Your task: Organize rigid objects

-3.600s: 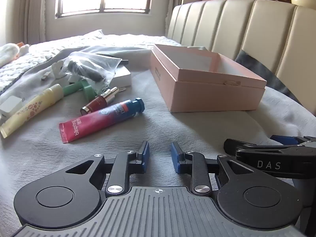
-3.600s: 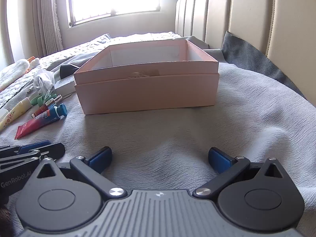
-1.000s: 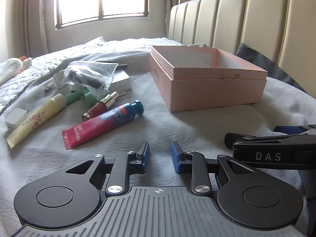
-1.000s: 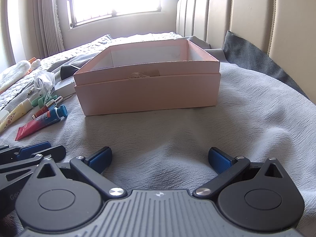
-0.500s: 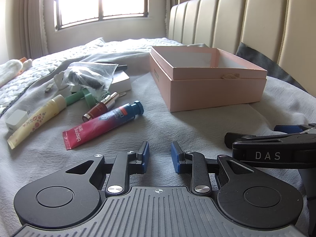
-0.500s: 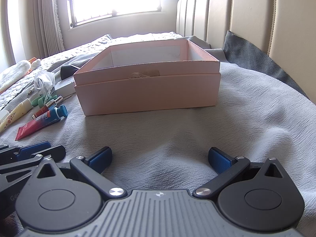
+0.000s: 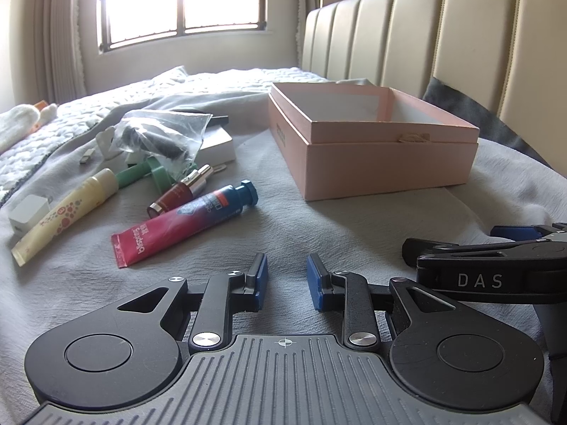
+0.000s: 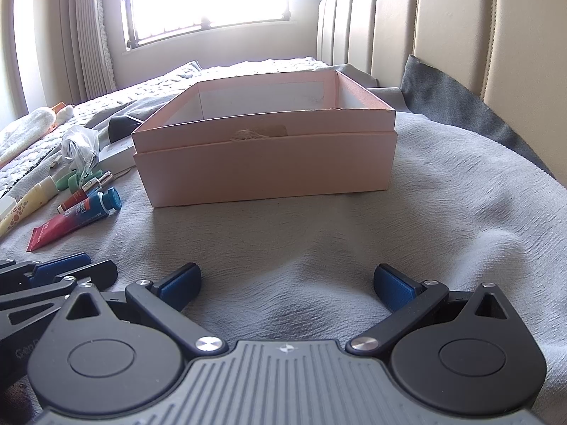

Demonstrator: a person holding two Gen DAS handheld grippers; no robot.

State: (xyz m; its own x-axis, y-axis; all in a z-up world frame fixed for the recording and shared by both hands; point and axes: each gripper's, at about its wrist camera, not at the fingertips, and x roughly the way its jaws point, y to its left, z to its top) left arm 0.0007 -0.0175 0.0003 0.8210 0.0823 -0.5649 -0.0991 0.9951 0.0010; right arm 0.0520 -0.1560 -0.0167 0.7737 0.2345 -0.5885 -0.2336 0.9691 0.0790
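The left claw (image 7: 286, 276) sat low on the bed (image 7: 354, 223) with its jaws narrow and empty; the right claw (image 8: 287, 283) gaped wide, also empty, facing the open pink box (image 8: 265, 163) at twelve o'clock. The clutter lay at ten o'clock: a red-blue tube (image 7: 184, 225) reading roughly "blispring", a cream tube (image 7: 67, 212), a dark red bottle (image 7: 180, 191). "DAS" showed on the right tool's body. Likely risks: soft bedding yielding under a grasp, tubes rolling, or the box sliding when nudged.
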